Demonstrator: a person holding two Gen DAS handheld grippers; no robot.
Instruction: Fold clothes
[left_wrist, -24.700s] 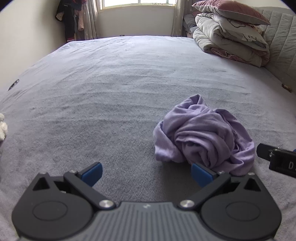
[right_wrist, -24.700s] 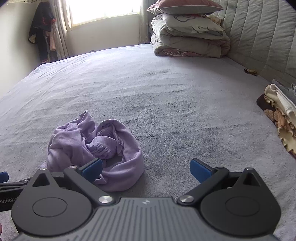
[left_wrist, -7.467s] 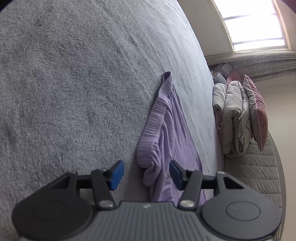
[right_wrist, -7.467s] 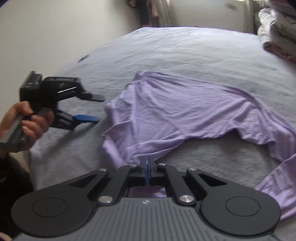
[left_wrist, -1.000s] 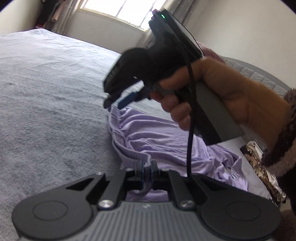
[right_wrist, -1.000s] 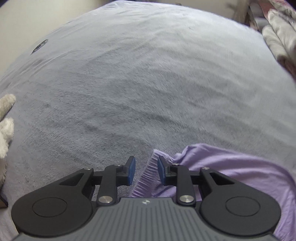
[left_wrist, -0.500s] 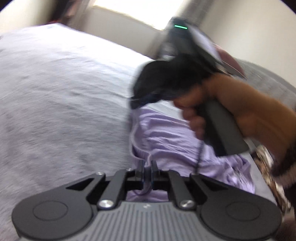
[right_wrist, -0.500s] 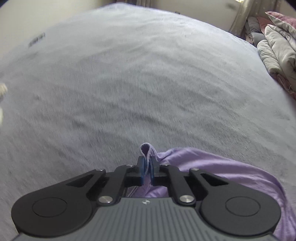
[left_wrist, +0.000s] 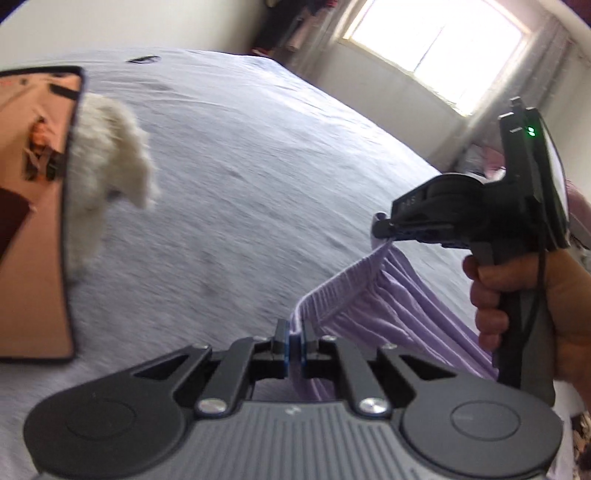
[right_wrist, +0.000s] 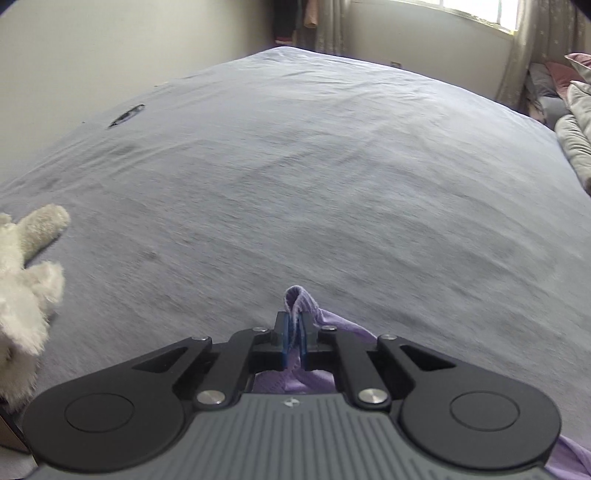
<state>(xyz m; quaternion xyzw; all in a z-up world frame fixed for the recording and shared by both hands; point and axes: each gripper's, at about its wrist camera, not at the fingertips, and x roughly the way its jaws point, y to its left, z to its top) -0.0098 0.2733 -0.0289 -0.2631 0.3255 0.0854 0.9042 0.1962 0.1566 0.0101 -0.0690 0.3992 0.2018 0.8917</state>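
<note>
lilac garment (left_wrist: 373, 295) stretched between both clamped grippers

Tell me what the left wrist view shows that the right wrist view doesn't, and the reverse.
Left wrist only: the right gripper seen from outside, the hand on its handle, the ribbed hem stretched between both grippers, the left gripper, and a framed panel at the left edge.

Right wrist only: folded bedding at the right edge.

Both: the lilac garment, grey bed cover, white plush toy, window.
</note>
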